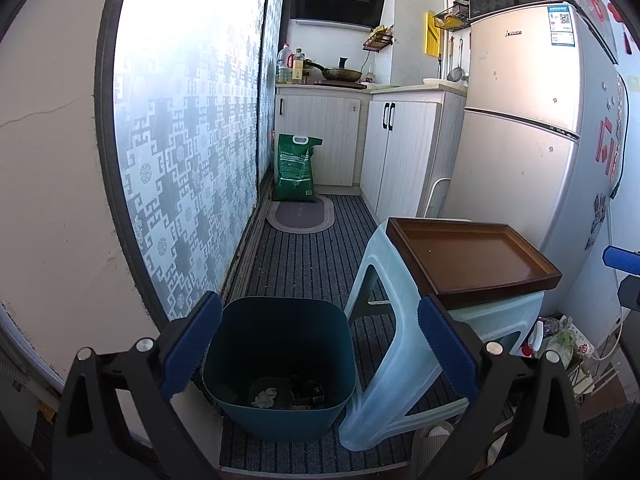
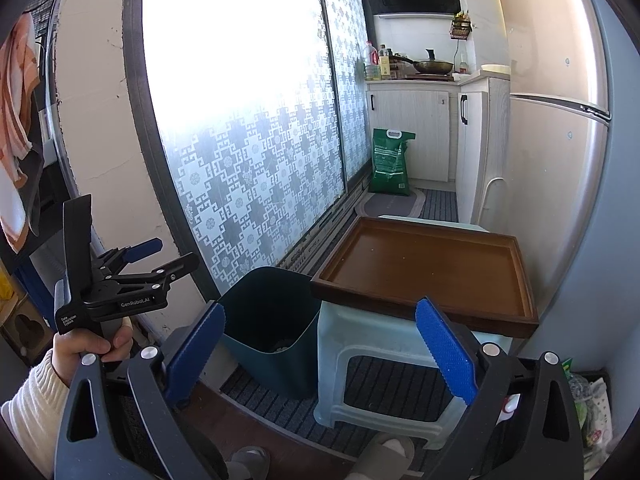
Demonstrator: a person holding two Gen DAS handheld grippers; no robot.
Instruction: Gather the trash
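A dark teal bin (image 1: 280, 360) stands on the striped floor mat right below my left gripper (image 1: 320, 346), which is open and holds nothing. At the bottom of the bin lie a crumpled white paper (image 1: 264, 396) and a dark wrapper (image 1: 307, 394). In the right wrist view the bin (image 2: 272, 328) sits left of a pale blue stool (image 2: 384, 360) that carries a bare brown tray (image 2: 424, 272). My right gripper (image 2: 320, 352) is open with nothing between its blue pads. The left gripper (image 2: 172, 254), held by a hand in a cream sleeve, shows at the left, open.
A patterned glass sliding door (image 1: 192, 128) runs along the left. The fridge (image 1: 532, 120) and white cabinets (image 1: 400, 148) line the right. A green sack (image 1: 295, 168) and an oval mat (image 1: 300, 216) lie at the far end. Plastic bags (image 2: 592, 408) sit right of the stool, slippers (image 2: 384, 456) below.
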